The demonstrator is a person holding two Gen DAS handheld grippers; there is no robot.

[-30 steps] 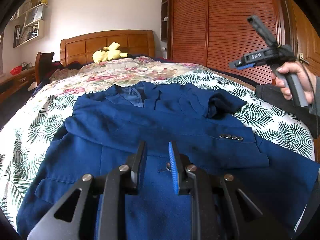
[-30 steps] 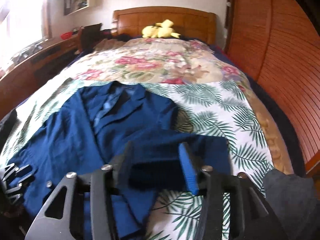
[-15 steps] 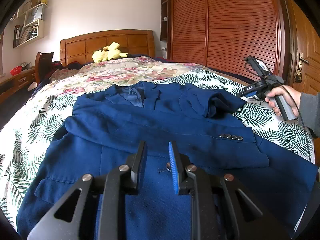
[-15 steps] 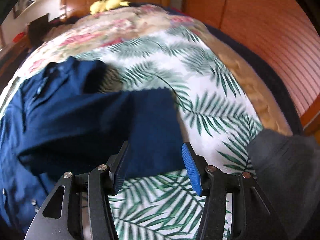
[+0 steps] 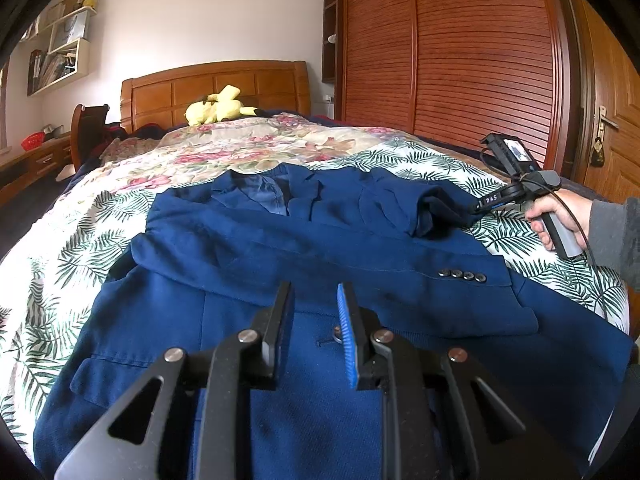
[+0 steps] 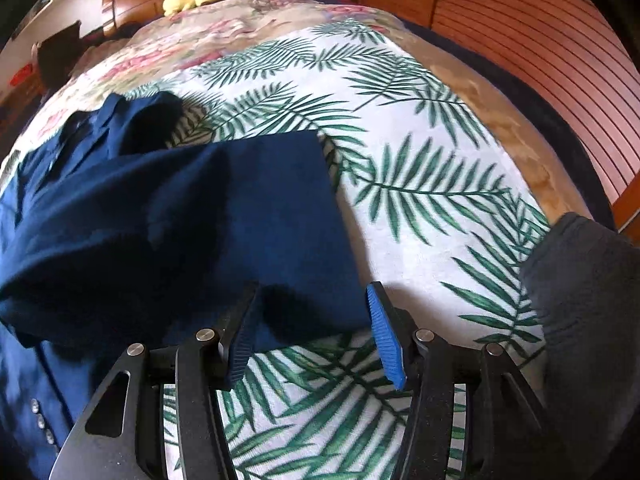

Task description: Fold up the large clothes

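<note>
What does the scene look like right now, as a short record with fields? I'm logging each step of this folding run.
garment: navy blazer, spread front-up on the bed
surface: palm-leaf bedspread
sleeve: one sleeve folded across the front, cuff buttons showing
other sleeve end: lying by the bed's edge
left gripper: over the lower front, nothing between its fingers
right gripper: jaws closing, astride the sleeve end's edge, pads not yet pressing
background: yellow plush toy at the headboard

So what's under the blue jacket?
The blue jacket lies on a palm-leaf bedspread, which shows all around it. Whatever is directly beneath the jacket is covered and cannot be seen.
</note>
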